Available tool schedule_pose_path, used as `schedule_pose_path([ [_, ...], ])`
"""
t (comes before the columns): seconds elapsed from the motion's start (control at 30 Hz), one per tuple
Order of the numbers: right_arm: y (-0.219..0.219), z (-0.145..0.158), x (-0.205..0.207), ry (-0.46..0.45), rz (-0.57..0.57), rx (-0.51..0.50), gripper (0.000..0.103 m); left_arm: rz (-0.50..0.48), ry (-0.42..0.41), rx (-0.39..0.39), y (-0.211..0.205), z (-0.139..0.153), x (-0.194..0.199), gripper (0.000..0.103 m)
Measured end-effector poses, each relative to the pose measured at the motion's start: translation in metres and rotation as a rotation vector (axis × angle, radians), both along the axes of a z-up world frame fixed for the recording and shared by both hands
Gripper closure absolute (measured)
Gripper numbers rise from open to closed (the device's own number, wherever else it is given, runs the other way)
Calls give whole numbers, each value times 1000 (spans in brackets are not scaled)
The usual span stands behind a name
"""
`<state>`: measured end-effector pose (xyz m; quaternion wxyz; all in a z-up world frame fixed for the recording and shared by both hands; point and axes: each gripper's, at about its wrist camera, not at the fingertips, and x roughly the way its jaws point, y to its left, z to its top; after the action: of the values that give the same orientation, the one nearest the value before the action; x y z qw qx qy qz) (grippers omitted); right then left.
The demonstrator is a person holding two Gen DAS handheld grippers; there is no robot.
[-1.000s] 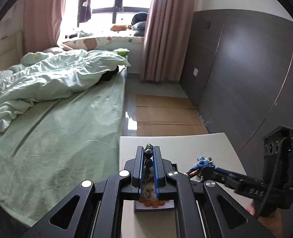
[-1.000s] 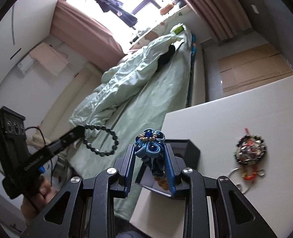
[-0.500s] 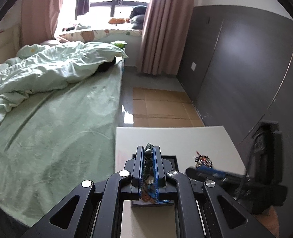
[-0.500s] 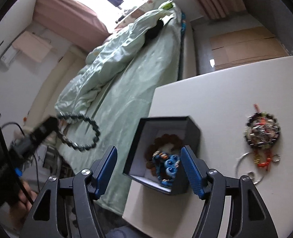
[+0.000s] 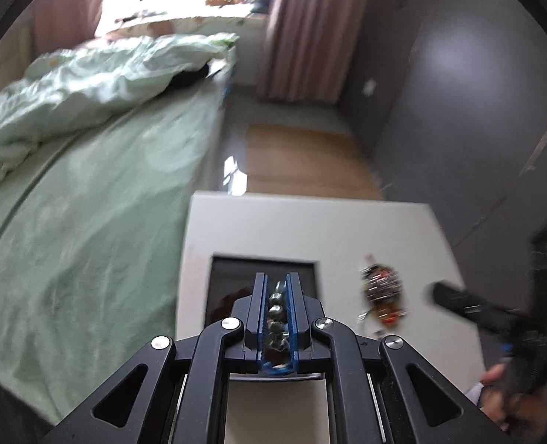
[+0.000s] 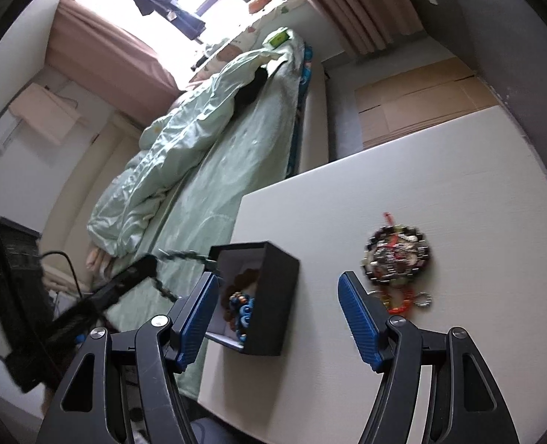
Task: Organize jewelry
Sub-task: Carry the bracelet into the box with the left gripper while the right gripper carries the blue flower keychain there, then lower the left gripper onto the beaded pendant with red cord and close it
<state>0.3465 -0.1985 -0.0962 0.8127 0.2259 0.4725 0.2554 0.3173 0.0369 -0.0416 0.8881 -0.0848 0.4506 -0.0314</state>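
Jewelry is lying in three places. A dark bead bracelet (image 5: 275, 310) is being pinched by the left claw (image 5: 276, 288) over the black box (image 6: 273, 288); blur is hiding how low its loop is hanging. Inside the box, blue beads (image 6: 244, 310) and a brown bracelet (image 6: 244, 281) are resting, partly cut off by its wall. To the right, a round multicoloured charm (image 6: 397, 253) is lying on the white surface (image 6: 458, 185). The right claw (image 6: 277, 314) is standing spread and empty, its jaws having just been opening. A bed (image 6: 214, 170) with green sheets is filling the left; cardboard (image 6: 421, 100) is covering the floor beyond, below pink curtains (image 5: 303, 29).
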Motion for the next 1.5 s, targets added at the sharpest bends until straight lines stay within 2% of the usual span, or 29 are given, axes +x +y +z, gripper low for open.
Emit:
schedule_pose_path([
  [0.07, -9, -1, 1, 6, -20, 1, 35, 8, 20, -26, 6, -8, -1, 93],
  [0.13, -15, -1, 0, 7, -34, -2, 35, 11, 33, -13, 7, -12, -2, 85],
  [0.2, -19, 0, 0, 3, -40, -2, 35, 15, 33, -9, 7, -12, -4, 49],
  [0.27, -24, 1, 0, -1, -45, -5, 35, 15, -1, -14, 6, -8, -9, 38],
  [0.53, -49, -6, -2, 18, -88, -37, 35, -63, -24, -15, -20, -1, -10, 38],
  [0.77, -78, -10, -5, 33, -172, -60, 35, -156, -19, -46, -55, -10, 0, 38],
  [0.83, -84, -12, -6, 36, -188, -70, 35, -188, -18, -51, -68, -12, 8, 41],
  [0.9, -91, -12, -6, 39, -208, -76, 35, -206, -3, -56, -76, -16, 14, 52],
  [1.0, -97, -12, -6, 39, -230, -85, 35, -233, 51, -81, -89, -29, 32, 62],
  [1.3, -109, -15, -2, 52, -287, -102, 36, -277, 147, -87, -113, -61, 69, 70],
  [1.5, -115, -17, 0, 62, -313, -93, 36, -258, 205, -91, -118, -87, 91, 78],
])
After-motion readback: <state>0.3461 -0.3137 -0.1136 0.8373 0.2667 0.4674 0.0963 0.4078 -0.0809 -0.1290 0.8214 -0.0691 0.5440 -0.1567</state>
